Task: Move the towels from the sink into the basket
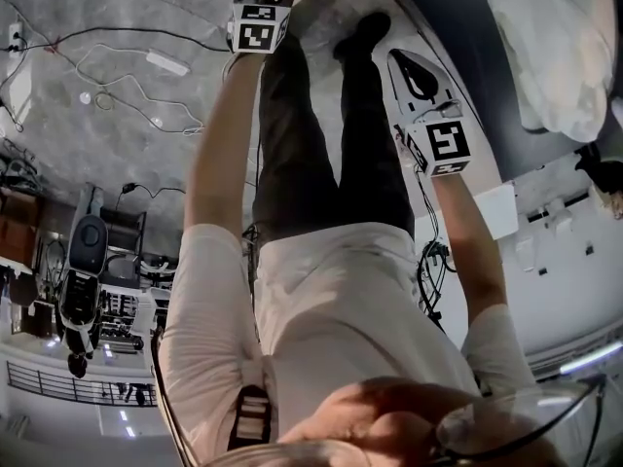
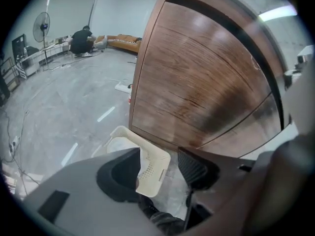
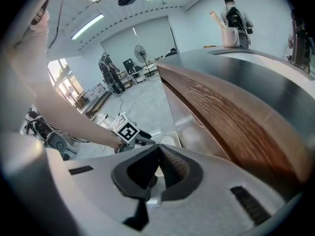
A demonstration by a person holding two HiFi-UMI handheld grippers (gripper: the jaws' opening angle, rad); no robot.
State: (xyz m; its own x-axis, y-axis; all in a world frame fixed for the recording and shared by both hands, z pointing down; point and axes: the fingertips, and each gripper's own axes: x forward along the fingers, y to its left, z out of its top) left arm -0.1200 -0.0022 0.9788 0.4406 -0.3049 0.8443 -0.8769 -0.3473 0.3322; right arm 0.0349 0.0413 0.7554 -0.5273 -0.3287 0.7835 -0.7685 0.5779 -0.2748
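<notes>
the left gripper point(image 2: 160, 163) points steeply down at a cream perforated basket point(image 2: 152, 173). its fingers point(image 2: 194, 168) stand well apart with nothing clamped; the basket's corner shows in the gap. the basket stands upright on the grey floor point(image 2: 59, 112), mouth up, just beside the foot of the wooden cabinet front point(image 2: 197, 82). its wall with the slot handle faces the gripper. the rest is hidden behind one finger, so its long axis cannot be told, and its pale inside is too blurred to read.

the right gripper point(image 3: 157, 154) hangs beside the bench point(image 3: 256, 77), its fingers point(image 3: 172, 166) together at the tips and holding nothing.

in the head view a white crumpled heap point(image 1: 555, 47), perhaps towels, lies on the dark bench top, its long axis along the bench edge.
</notes>
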